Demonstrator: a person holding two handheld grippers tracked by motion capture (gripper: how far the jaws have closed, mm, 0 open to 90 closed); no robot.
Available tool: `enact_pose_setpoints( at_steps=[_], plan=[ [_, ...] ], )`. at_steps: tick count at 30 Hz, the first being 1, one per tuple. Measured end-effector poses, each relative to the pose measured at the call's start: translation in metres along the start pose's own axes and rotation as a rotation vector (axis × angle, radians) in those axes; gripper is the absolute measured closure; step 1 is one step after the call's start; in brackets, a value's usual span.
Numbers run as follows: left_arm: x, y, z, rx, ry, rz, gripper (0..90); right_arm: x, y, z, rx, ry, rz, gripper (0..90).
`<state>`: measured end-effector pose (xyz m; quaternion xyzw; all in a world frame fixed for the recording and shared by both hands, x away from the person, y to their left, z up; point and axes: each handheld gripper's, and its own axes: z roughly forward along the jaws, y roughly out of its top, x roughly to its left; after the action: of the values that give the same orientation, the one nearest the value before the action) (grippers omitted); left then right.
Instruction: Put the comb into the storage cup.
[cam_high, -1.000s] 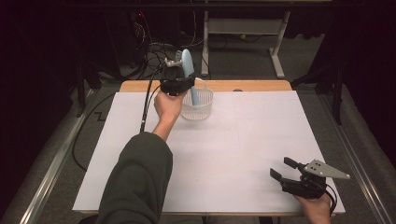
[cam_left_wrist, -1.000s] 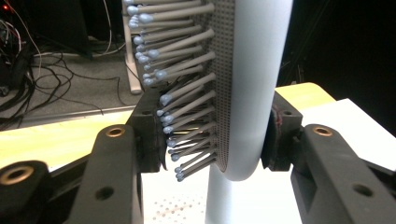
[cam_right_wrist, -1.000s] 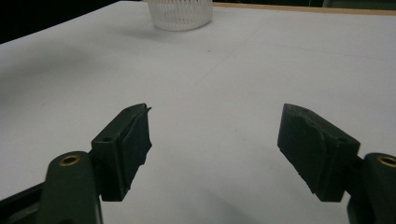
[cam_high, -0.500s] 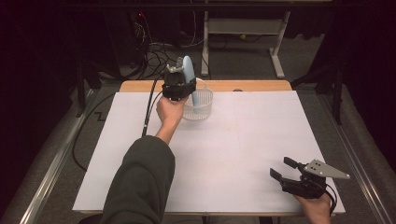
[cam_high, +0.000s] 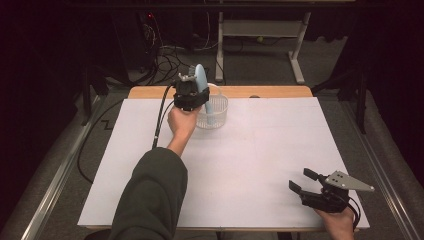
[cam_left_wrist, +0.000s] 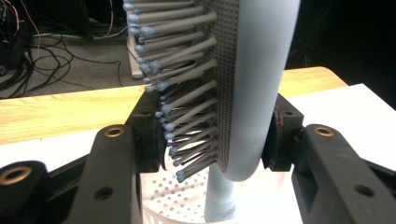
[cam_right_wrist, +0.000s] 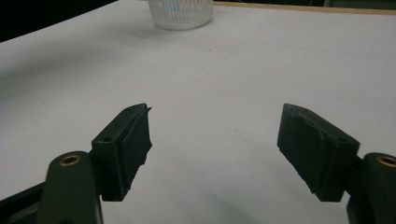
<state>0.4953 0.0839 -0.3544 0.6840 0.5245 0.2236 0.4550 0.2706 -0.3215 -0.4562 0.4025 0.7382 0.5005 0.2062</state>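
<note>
The left gripper holds a light blue hairbrush by its head, one jaw on the bristles and one on the smooth back. The brush stands up, its handle down in the little white basket at the far side of the table. The brush looks light and hard, with bendy bristles. The smooth back could slip, so this squeeze across the head seems good. The right gripper rests near the front corner, jaws wide, holding nothing.
</note>
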Motion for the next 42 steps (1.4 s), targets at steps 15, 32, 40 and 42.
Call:
enact_pose_setpoints(
  at_steps=[15,32,40,42],
  plan=[
    [0.003,-0.009,0.005,0.042,0.005,0.006,50.4,0.0,0.0,0.001,0.004,0.002,-0.003,26.4],
    [0.009,-0.016,0.002,0.055,0.008,0.007,48.7,0.0,0.0,0.001,0.003,-0.002,-0.003,26.7],
    [0.011,-0.016,-0.001,0.065,0.017,0.03,46.7,0.0,0.0,0.001,0.005,-0.004,-0.009,26.9],
    [0.012,-0.016,-0.001,0.066,0.025,0.041,45.8,0.0,0.0,0.001,0.005,-0.003,-0.009,26.9]
  ],
)
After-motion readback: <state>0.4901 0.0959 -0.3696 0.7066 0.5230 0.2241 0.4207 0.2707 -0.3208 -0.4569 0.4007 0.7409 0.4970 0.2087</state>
